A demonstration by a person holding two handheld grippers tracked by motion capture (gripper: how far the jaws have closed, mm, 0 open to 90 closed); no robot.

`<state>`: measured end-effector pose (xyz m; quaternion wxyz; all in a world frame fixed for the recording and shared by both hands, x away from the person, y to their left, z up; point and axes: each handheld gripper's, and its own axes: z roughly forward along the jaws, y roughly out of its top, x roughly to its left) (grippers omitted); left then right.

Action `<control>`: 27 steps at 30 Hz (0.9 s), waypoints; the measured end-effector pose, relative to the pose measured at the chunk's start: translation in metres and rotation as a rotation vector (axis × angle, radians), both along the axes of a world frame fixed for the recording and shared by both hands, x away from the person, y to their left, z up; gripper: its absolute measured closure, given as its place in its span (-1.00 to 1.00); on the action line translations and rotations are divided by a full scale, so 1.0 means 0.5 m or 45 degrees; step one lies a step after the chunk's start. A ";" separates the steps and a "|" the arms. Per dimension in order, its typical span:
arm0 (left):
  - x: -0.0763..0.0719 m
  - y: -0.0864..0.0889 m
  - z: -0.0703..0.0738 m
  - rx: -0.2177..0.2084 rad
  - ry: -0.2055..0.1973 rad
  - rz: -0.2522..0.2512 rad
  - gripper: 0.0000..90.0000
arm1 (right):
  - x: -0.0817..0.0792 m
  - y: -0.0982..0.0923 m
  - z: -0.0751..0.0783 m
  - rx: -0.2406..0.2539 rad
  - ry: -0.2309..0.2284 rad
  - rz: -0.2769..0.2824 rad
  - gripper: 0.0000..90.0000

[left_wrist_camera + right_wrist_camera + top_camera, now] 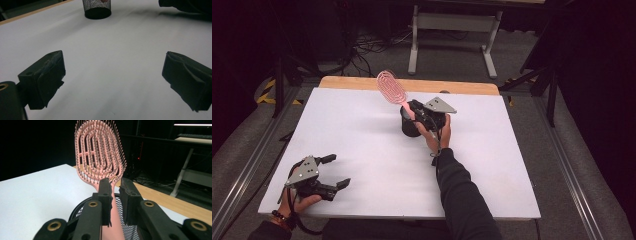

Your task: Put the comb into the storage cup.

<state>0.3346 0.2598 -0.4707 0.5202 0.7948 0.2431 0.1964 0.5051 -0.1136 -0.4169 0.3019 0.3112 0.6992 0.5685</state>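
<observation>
a pink vented hairbrush (393, 89) with rows of dark-tipped bristles stands tilted, head up, its handle going down into a black wire-mesh cup (409, 126). the cup stands upright on the white counter (362, 140), toward its far edge.

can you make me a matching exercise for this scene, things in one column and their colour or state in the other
Things:
1. vented plastic hairbrush
2. round wire mesh cup
3. left gripper
4. right gripper

States:
A. open, nothing between the jaws
B. black, standing upright on the white table
C. pink, handle reaching down into the cup
D. shut on the brush handle

Pairs: 1-C, 2-B, 3-A, 4-D
</observation>
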 end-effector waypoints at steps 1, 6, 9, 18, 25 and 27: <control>0.000 0.000 0.001 0.001 -0.005 0.003 -0.87 | -0.002 -0.002 0.003 -0.004 -0.006 0.003 0.77; -0.005 -0.002 0.005 -0.001 -0.029 0.008 -0.87 | -0.008 -0.006 0.013 -0.032 -0.020 -0.004 0.78; -0.006 -0.003 0.005 0.004 -0.031 0.009 -0.87 | -0.013 -0.010 0.019 -0.031 -0.030 -0.009 0.78; -0.007 -0.006 0.005 0.014 -0.040 0.011 -0.87 | -0.025 -0.015 0.037 -0.060 -0.073 -0.019 0.77; -0.008 -0.007 0.006 0.016 -0.042 0.009 -0.87 | -0.038 -0.022 0.049 -0.059 -0.102 -0.024 0.75; -0.007 -0.007 0.005 0.019 -0.040 0.010 -0.87 | -0.041 -0.026 0.052 -0.062 -0.108 -0.024 0.73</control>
